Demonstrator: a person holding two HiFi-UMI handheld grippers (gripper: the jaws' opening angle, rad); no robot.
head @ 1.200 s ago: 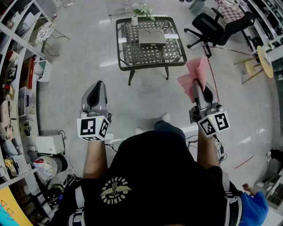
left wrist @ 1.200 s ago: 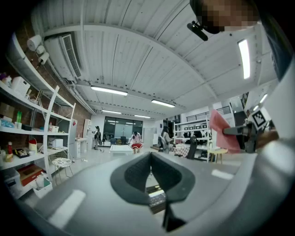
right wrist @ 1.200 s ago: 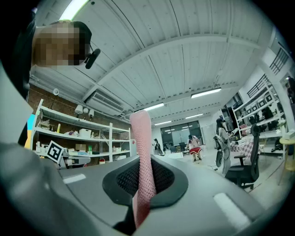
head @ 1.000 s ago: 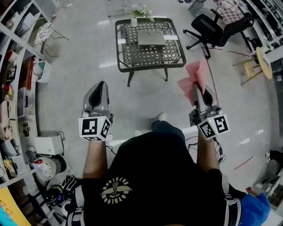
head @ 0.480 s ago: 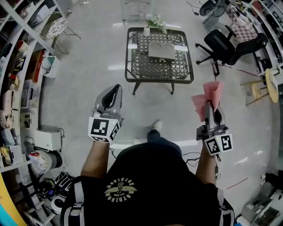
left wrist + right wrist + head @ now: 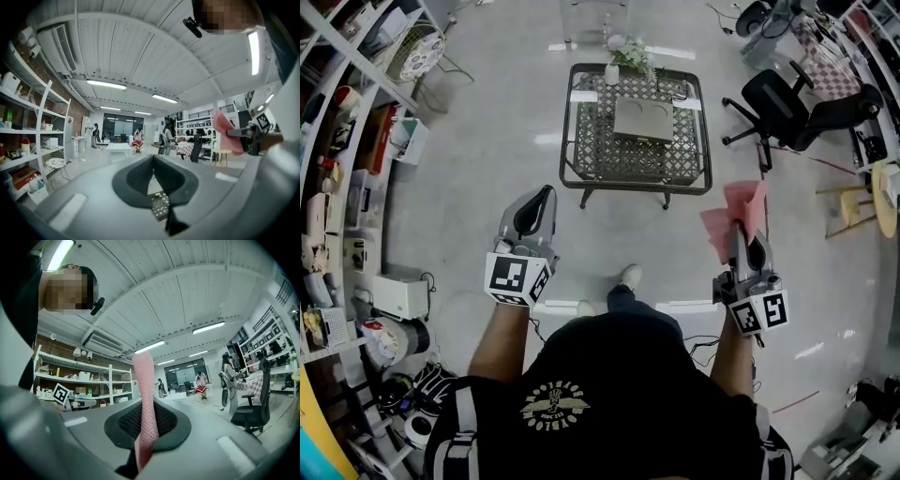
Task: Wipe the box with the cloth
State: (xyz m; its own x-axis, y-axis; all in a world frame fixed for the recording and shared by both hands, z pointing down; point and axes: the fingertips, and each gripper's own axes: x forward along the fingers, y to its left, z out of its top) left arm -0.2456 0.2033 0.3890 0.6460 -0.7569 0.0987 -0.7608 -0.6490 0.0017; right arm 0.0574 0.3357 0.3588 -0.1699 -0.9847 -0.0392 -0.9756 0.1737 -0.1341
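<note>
right tongs (image 6: 738, 228) are pinching the pink cloth (image 6: 737, 204), well apart from the surface (image 6: 581, 141). left tongs (image 6: 546, 195) are pressing together, empty. the box (image 6: 643, 120) is lying near the surface's middle. hard rubbing risks dragging the thinly pinched cloth free.

We hold both forearms (image 6: 502, 342) out ahead of us, each stopping well short of the worktop (image 6: 635, 185). Our left hand-held gripper (image 6: 547, 190) points toward the worktop's near left corner, its jaws pressed together with nothing between them. Our right hand-held gripper (image 6: 739, 225) is off the worktop's near right corner, with its jaws clamped on the pink cloth (image 6: 733, 211), which stands up past their tips.
</note>
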